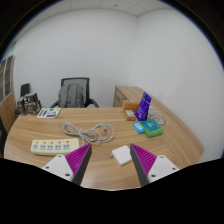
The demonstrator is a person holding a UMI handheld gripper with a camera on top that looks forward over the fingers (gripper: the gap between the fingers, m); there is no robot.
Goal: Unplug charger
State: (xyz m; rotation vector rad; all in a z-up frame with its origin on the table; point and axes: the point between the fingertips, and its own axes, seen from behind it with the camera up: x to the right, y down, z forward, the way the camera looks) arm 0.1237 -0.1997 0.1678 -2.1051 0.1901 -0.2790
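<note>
Fingers (111, 163) stand wide apart, holding nothing, raised above the wooden surface (170, 135). White charger (122, 154) lies on the surface between them, just ahead of the tips. Its cable (88, 130) coils beyond, near a white power strip (53, 146). Black chair (76, 93) stands behind the surface.

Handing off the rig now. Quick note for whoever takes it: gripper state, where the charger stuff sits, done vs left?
Gripper: open, empty, hovering above the table.
Power strip: on the table, ahead of the left finger.
White cable: coiled just beyond the strip.
White block, possibly the charger: between and just ahead of the fingers. I cannot tell whether anything is plugged into the strip.
Done: nothing visible yet.
Left: find the plug, grip it, pull it out.
</note>
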